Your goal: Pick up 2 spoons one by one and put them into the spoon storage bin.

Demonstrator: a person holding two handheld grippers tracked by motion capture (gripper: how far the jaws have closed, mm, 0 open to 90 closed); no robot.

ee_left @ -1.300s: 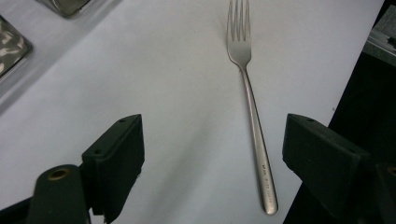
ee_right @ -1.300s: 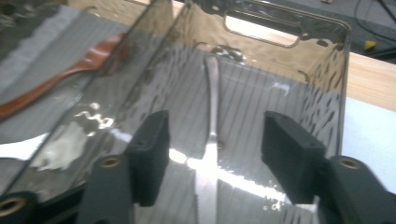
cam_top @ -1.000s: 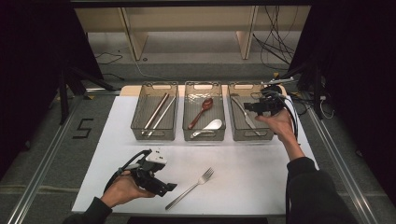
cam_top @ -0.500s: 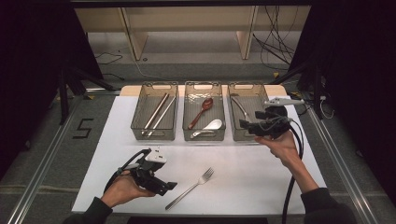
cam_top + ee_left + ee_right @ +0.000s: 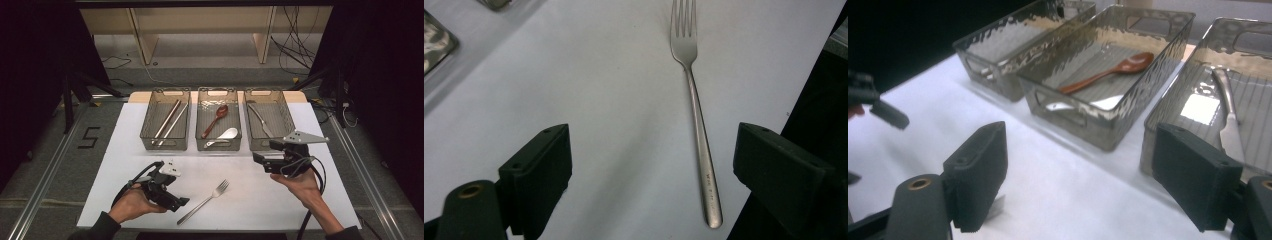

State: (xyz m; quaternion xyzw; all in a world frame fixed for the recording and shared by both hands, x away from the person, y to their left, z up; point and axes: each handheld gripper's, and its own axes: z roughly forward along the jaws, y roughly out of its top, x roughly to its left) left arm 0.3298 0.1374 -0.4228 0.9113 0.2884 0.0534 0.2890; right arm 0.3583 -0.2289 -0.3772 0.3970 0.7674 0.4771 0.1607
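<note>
A metal fork [image 5: 205,201] lies slantwise on the white mat [image 5: 240,220] near the front edge. My left gripper [image 5: 177,204] rests just left of its handle. In the left gripper view the fork [image 5: 696,120] lies between the open jaws of the left gripper [image 5: 656,145], closer to the right one, untouched. My right gripper [image 5: 259,162] hovers open in front of the right bin [image 5: 285,107], which holds a knife [image 5: 261,120]. The right gripper [image 5: 1085,150] has nothing between its jaws. Ahead of it are the knife [image 5: 1230,110] and a wooden spoon [image 5: 1108,72].
Three clear bins stand in a row at the back of the mat. The left bin [image 5: 150,125] holds metal chopsticks [image 5: 169,120]. The middle bin [image 5: 200,120] holds the wooden spoon [image 5: 216,119] and a pale spoon [image 5: 222,136]. Dark floor and rails surround the mat.
My right gripper has drawn back from over the right bin toward the person and now sits lower, in front of the bins. The left gripper and fork have not moved.
</note>
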